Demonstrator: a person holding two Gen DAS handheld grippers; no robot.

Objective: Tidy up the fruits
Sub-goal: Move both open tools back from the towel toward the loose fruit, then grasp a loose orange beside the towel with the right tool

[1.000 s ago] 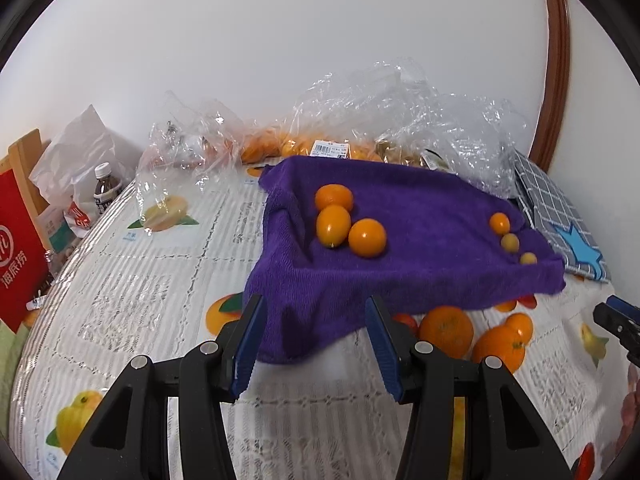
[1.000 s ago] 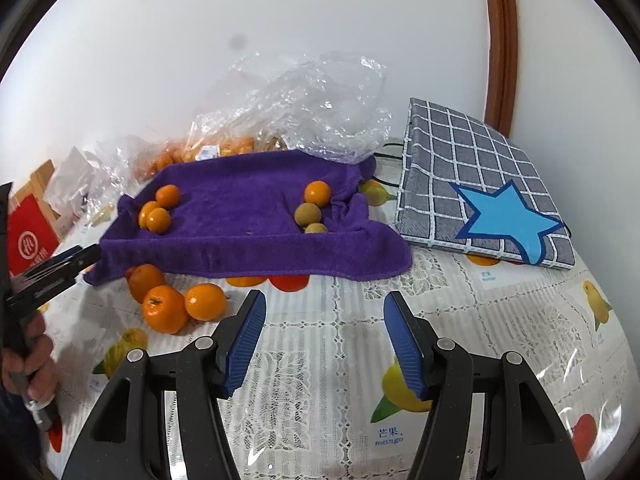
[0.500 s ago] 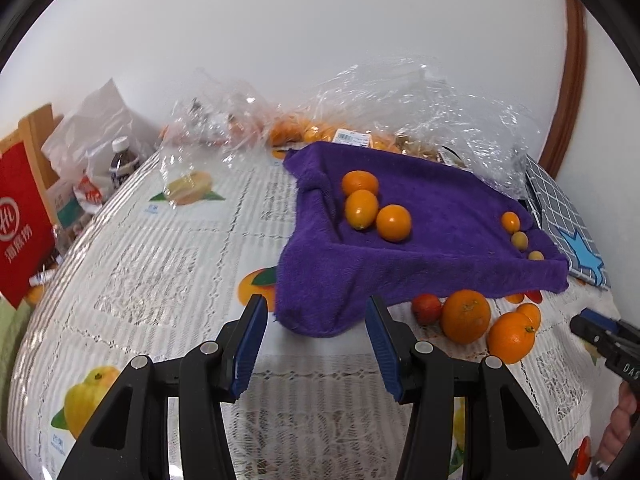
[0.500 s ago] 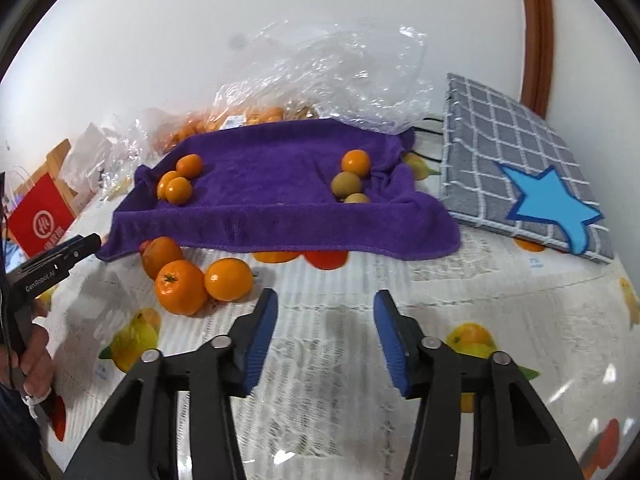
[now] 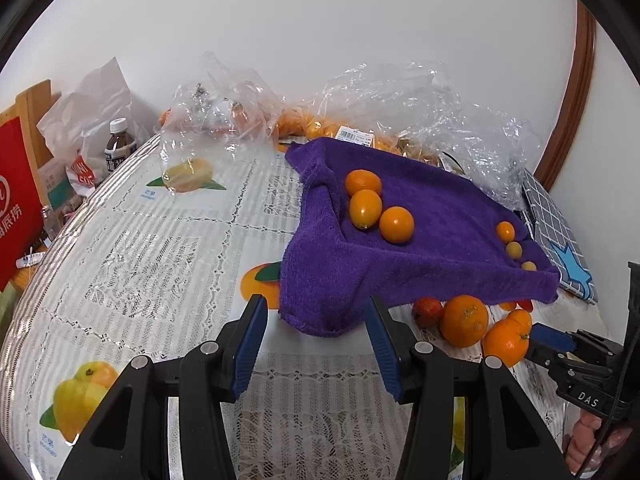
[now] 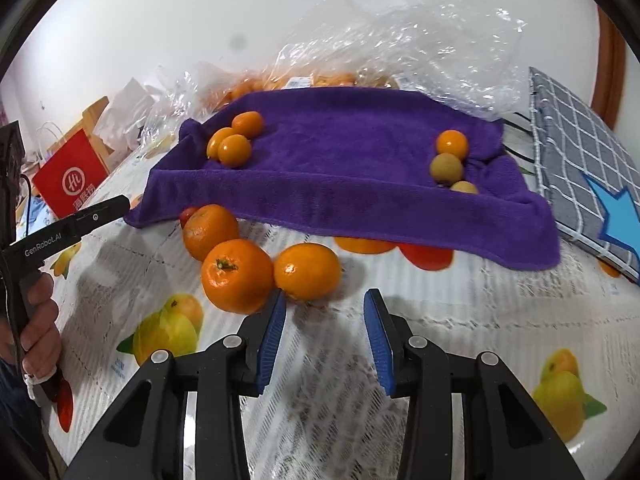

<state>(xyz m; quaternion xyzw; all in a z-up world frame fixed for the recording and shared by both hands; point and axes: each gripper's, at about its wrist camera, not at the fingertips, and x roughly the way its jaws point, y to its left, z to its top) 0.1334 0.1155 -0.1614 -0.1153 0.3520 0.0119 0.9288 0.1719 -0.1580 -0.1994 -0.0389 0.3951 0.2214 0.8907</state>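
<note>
Closing with nothing between its jaws, the right gripper [image 6: 324,334] has neared the lower-left mandarins [image 6: 307,270], probably its pick; the left gripper [image 5: 316,344] stays spread, empty.

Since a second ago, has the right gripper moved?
Yes. The right gripper has closed in on the loose oranges in front of the purple towel; they now sit just ahead of its fingertips. Its jaws are closing, nothing between them.
</note>
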